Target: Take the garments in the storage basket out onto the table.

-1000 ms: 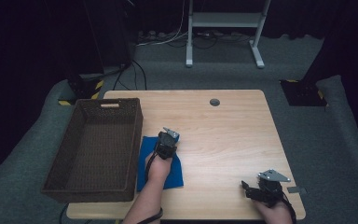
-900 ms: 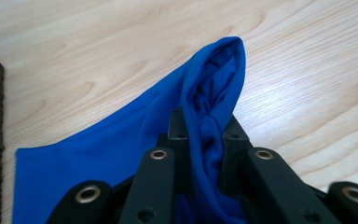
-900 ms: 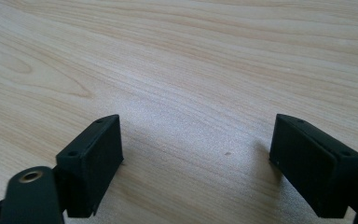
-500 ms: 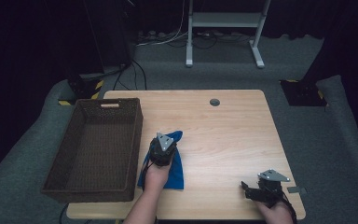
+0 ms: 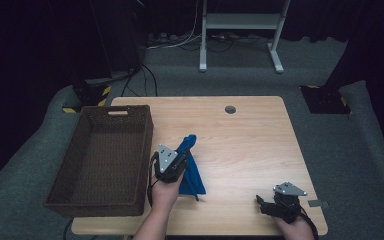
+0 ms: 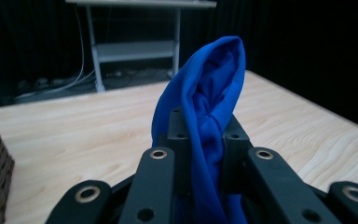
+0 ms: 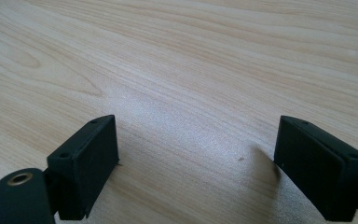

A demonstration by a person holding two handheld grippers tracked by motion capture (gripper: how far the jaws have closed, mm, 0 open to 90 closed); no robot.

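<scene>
— Where does the left gripper (image 5: 172, 162) stand?

— Over the desk (image 5: 240, 135), just right of the wicker basket (image 5: 102, 160). The person's left hand (image 5: 165, 189) comes up from the bottom edge of the high view, forearm angled slightly rightward, and the gripper points away from the person with its grey plate facing up.

— And its jaws?

— Drawn narrow, pinching the blue cloth (image 5: 190, 165). In the left gripper view the cloth (image 6: 209, 107) is squeezed between the two black pads and a fold of it stands up above them like a peak.

— Is the whole cloth off the desk?

— No. In the high view the upper part rises with the gripper, while the lower part drapes down and rests on the wood near the front edge, just beside the hand.

— What about the right gripper (image 5: 267, 205)?

— Low at the front right corner of the desk, well apart from the cloth. The right hand (image 5: 295, 227) holds it from behind, pointing leftward across the wood.

— Jaws?

— Wide apart with nothing between them; the right gripper view shows bare wood grain (image 7: 191, 93) in the gap, the pads hovering close above it or resting on it, which one cannot be told.
</scene>
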